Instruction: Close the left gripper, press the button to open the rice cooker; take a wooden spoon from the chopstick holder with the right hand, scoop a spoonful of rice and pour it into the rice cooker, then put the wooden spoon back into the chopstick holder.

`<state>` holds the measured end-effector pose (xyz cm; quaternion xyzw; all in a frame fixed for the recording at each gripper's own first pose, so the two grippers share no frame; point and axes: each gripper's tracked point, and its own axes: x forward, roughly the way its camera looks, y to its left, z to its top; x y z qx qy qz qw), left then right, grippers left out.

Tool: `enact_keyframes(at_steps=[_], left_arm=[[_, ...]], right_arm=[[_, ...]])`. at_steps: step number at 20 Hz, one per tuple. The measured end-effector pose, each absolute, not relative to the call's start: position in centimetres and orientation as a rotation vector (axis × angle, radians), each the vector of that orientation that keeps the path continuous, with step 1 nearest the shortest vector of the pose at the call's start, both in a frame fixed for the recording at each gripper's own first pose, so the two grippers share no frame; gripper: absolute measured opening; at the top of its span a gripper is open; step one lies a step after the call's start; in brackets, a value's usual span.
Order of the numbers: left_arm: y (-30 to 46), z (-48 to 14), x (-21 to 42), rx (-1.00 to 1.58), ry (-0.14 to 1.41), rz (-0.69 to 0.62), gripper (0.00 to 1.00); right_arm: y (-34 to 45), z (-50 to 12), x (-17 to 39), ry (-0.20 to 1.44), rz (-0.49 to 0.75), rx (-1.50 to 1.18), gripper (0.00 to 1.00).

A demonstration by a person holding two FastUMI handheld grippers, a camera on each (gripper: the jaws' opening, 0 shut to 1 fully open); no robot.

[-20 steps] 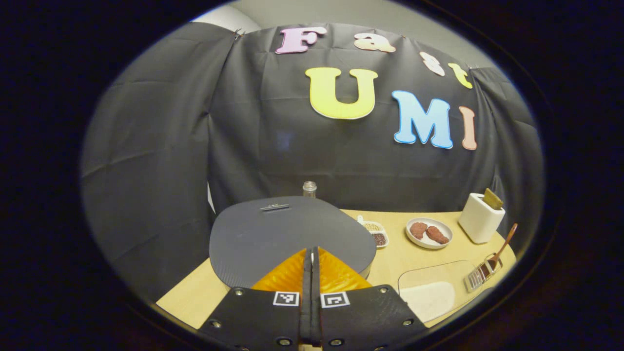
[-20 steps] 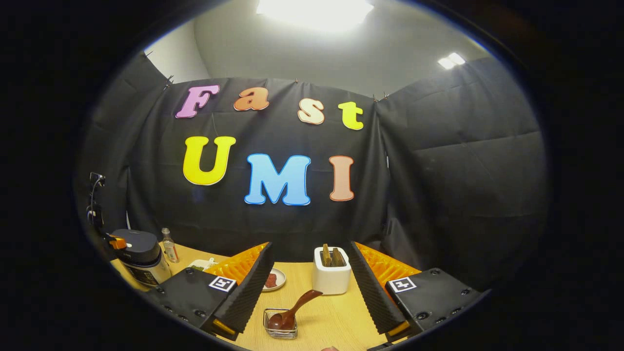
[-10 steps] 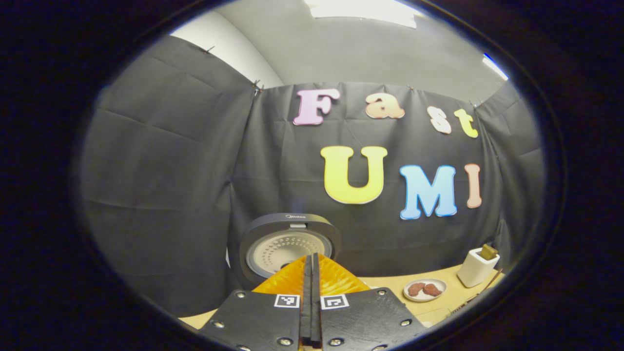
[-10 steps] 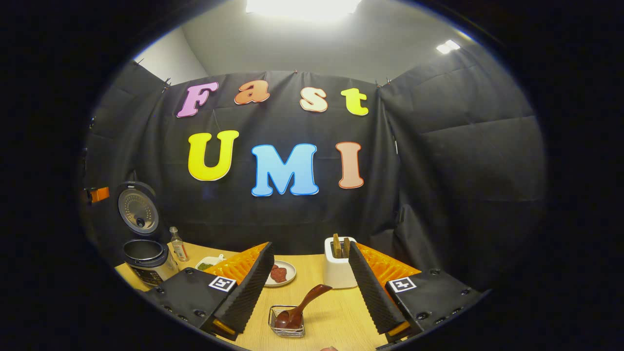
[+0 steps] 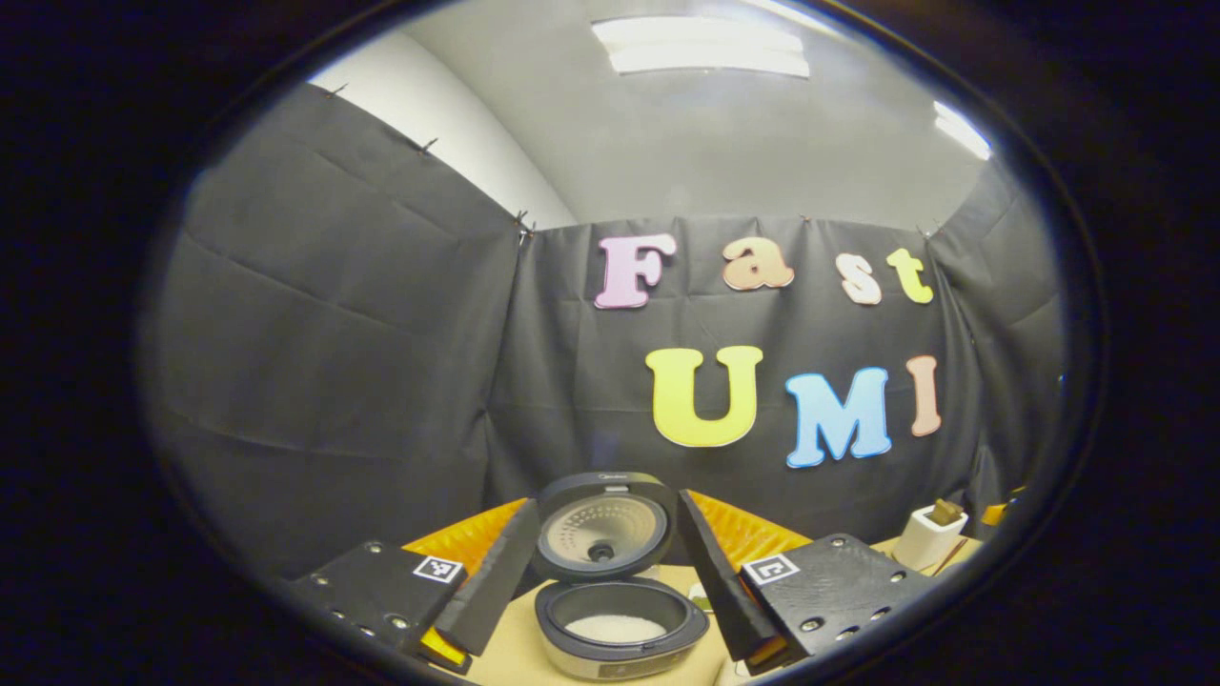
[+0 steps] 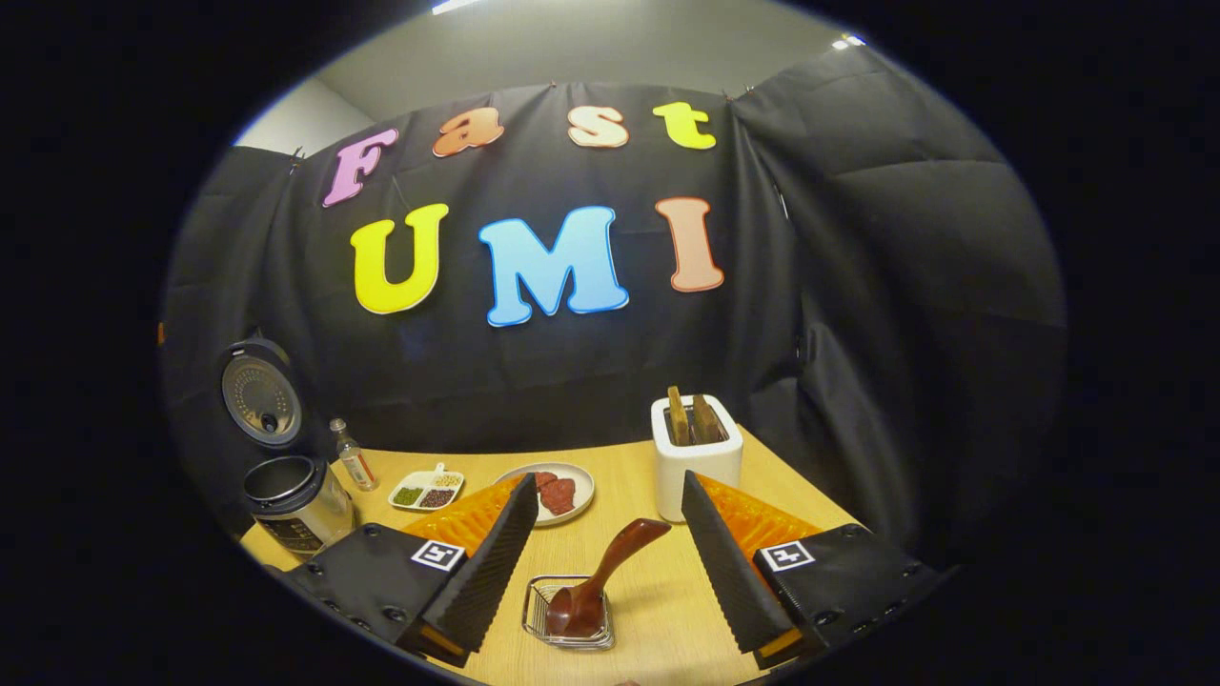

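Rice cooker (image 5: pixel 610 581) is open, lid (image 5: pixel 602 524) standing upright, a little white rice in the pot, so the button step looks done. Step in hand, as I read it: fetch the wooden spoon (image 6: pixel 599 576) with the right hand.

Left gripper (image 5: pixel 610 595): fingers released, spread wide, holding nothing. The cooker sits framed between them in the left gripper view; can't tell if either finger touches it.

Right gripper (image 6: pixel 610 562): fingers wide apart, empty, hovering over the tabletop (image 6: pixel 648 629). The spoon lies between them and lower, bowl resting in a small wire-and-glass chopstick holder (image 6: pixel 567 624), handle tilted up toward the right. Neither finger touches it.

Next move calls for lowering the right gripper, lining the fingers on either side of the handle and closing on it above the holder rim. Handle is slanted and smooth, so a slip or a tipped holder is the risk.

Also on the tabletop: white toaster (image 6: pixel 696 457) behind the spoon, plate of meat (image 6: pixel 553 493), divided dish of beans (image 6: pixel 426 490), small bottle (image 6: pixel 355 457) beside the cooker.
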<state>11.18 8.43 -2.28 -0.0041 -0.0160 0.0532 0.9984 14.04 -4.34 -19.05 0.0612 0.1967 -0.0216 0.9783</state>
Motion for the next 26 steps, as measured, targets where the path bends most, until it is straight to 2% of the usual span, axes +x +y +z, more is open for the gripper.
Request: enact_keyframes(at_steps=[1,2,3,6,7,8,9,10,11,12,13,14,15,16,17,19,20,21,22,24,26], left_arm=[[8.6,-1.9,10.4,0.002,-0.035,0.109,0.86],[8.9,-1.5,9.6,0.010,-0.037,0.116,0.86],[9.2,-1.3,9.1,0.016,-0.038,0.124,0.86],[9.9,-0.9,7.9,0.037,-0.040,0.150,0.86],[10.1,-1.1,7.5,0.044,-0.036,0.154,0.95],[10.2,-1.2,7.1,0.047,-0.033,0.155,0.86],[10.3,-1.4,7.0,0.048,-0.029,0.159,0.90],[10.6,-1.8,6.8,0.048,-0.018,0.167,0.88],[10.9,-2.1,6.7,0.048,-0.009,0.173,0.86],[11.1,-2.4,6.6,0.046,-0.001,0.179,0.86],[11.3,-2.6,6.5,0.044,0.006,0.183,0.90],[11.4,-2.7,6.4,0.043,0.011,0.186,0.95],[11.6,-2.9,6.5,0.045,0.015,0.189,0.92],[11.8,-3.0,6.3,0.047,0.016,0.188,0.89],[11.9,-3.0,6.3,0.049,0.018,0.190,0.86],[12.1,-3.1,6.4,0.052,0.023,0.192,0.86],[12.1,-3.2,6.4,0.052,0.026,0.193,0.86],[12.2,-3.4,6.4,0.050,0.028,0.193,0.86],[12.4,-3.3,6.4,0.048,0.029,0.193,0.86],[12.5,-3.6,6.7,0.046,0.033,0.194,0.86],[13.0,-4.0,7.1,0.048,0.043,0.200,0.86]], right_arm=[[-4.5,-20.3,14.5,0.423,-0.043,0.138,0.94],[-4.6,-21.5,14.6,0.451,-0.046,0.154,0.93],[-4.7,-22.6,14.8,0.482,-0.045,0.171,0.98],[-4.7,-25.5,14.9,0.561,-0.043,0.229,0.98],[-4.5,-26.4,15.0,0.588,-0.040,0.250,0.98],[-4.2,-27.2,14.9,0.619,-0.025,0.276,0.98],[-3.7,-28.2,15.0,0.649,-0.014,0.306,0.98],[-3.5,-29.2,14.7,0.678,-0.013,0.330,0.87],[-3.5,-30.0,14.8,0.701,-0.013,0.347,0.92],[-3.3,-30.8,14.9,0.723,-0.013,0.362,0.81],[-3.0,-31.4,14.9,0.754,-0.007,0.386,0.85],[-2.5,-32.3,14.8,0.773,0.001,0.412,0.85],[-2.2,-33.0,14.9,0.787,0.003,0.435,0.75],[-2.0,-33.3,14.8,0.795,-0.003,0.451,0.54],[-1.9,-33.3,14.8,0.792,-0.004,0.471,0.40],[-1.4,-33.1,15.0,0.799,-0.016,0.524,0.23],[-1.4,-33.1,14.7,0.803,-0.016,0.528,0.19],[-1.5,-33.1,14.7,0.801,-0.022,0.507,0.19],[-1.3,-32.7,14.7,0.789,-0.003,0.486,0.09],[-1.0,-31.6,14.4,0.759,0.023,0.424,0.06],[-0.9,-29.9,14.5,0.721,0.034,0.370,0.10]])
